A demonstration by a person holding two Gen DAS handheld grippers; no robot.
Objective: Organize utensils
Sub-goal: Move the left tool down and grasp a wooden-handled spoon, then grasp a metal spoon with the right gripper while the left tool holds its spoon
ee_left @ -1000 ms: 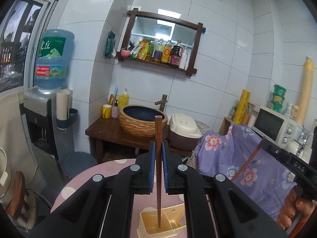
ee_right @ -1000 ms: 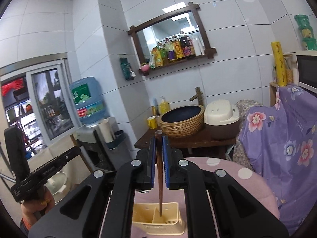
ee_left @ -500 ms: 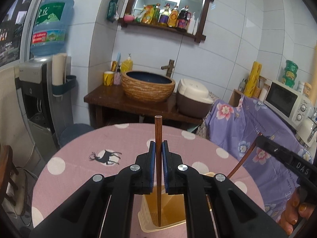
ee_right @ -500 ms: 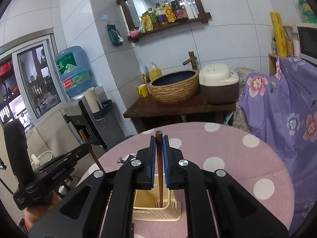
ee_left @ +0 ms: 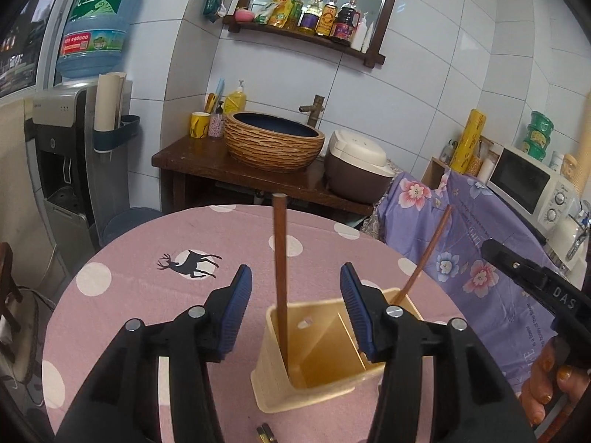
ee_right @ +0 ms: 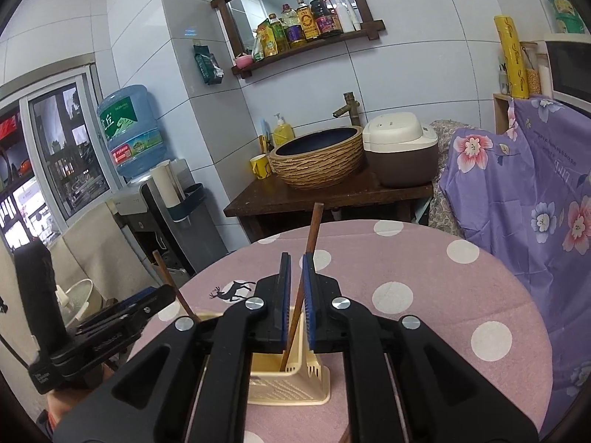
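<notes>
A cream utensil holder (ee_left: 271, 354) stands on the pink dotted table (ee_left: 140, 295). One brown chopstick (ee_left: 279, 258) stands upright in it, between the jaws of my left gripper (ee_left: 295, 277). Those jaws are opening and stand wide apart, and the pads do not touch the chopstick. A second chopstick (ee_right: 311, 236) leans to the right with its lower end in the holder (ee_right: 288, 393). It passes through the narrow gap of my right gripper (ee_right: 295, 260). Its jaws are opening slightly, and the stick sits loose between them.
A hand (ee_left: 546, 387) holds the right gripper at the right edge. A purple flowered cloth (ee_left: 480, 258) hangs beside the table on the right. Behind the table stands a dark wooden stand (ee_left: 207, 162) with a woven basin. A small metal piece (ee_left: 266, 435) lies before the holder.
Both grippers sank toward the holder with their chopsticks. The left jaws opened and let go of their chopstick. The right jaws parted a little, and their chopstick tipped to the right.
</notes>
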